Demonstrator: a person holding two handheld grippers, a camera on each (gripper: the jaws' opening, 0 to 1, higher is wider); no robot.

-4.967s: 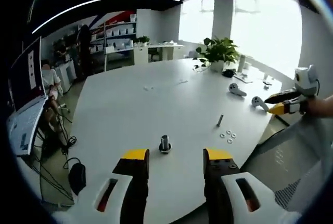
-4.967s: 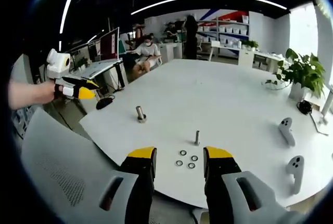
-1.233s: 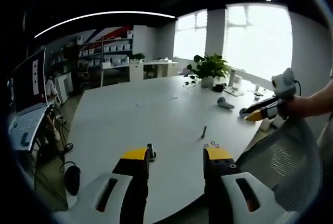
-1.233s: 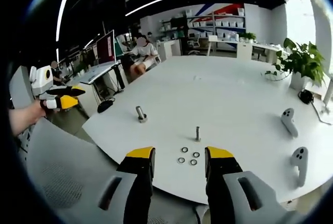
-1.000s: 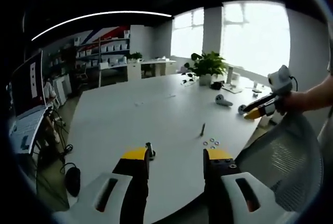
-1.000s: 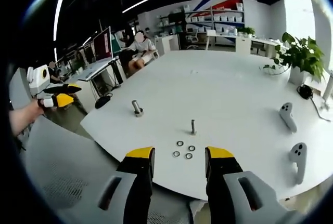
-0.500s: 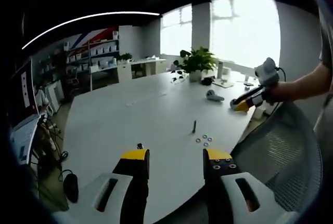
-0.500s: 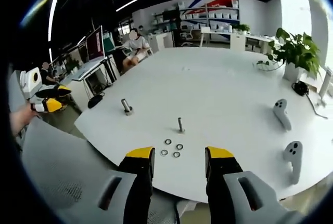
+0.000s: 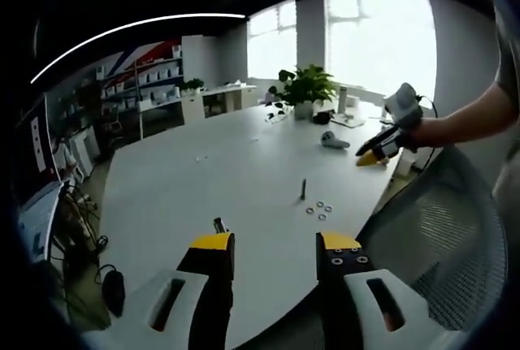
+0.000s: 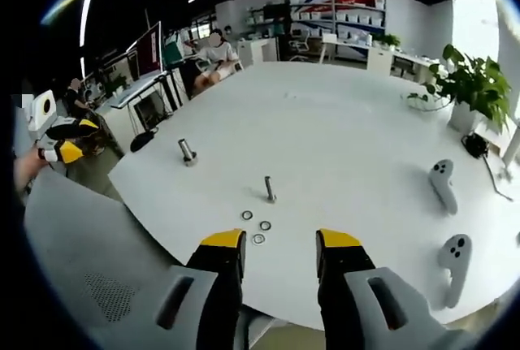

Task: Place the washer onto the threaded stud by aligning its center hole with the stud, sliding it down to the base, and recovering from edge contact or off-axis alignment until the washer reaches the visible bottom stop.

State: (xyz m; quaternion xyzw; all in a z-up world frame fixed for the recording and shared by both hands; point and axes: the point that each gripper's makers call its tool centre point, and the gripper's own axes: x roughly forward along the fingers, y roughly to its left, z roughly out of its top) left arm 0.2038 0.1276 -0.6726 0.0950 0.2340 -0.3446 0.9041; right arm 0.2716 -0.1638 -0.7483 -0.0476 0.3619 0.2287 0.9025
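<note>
- Around the threaded stud (image 10: 268,188) the white table (image 10: 349,131) is bare on all sides.
- Three washers (image 10: 255,226) lie just beside the threaded stud.
- A bolt (image 10: 187,152) stands well apart.

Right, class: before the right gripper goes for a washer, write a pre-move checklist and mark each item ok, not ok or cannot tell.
1. Right gripper open, nothing between its jaws: ok.
2. Three small silver ring washers lie loose on the white round table, just ahead of the jaws: ok.
3. Thin upright threaded metal stud stands beyond the washers, nothing on it: ok.
4. Left gripper open: ok.
5. Thicker grey metal bolt stands apart from the stud: ok.
6. Stud's bottom stop: cannot tell, too small.
</note>
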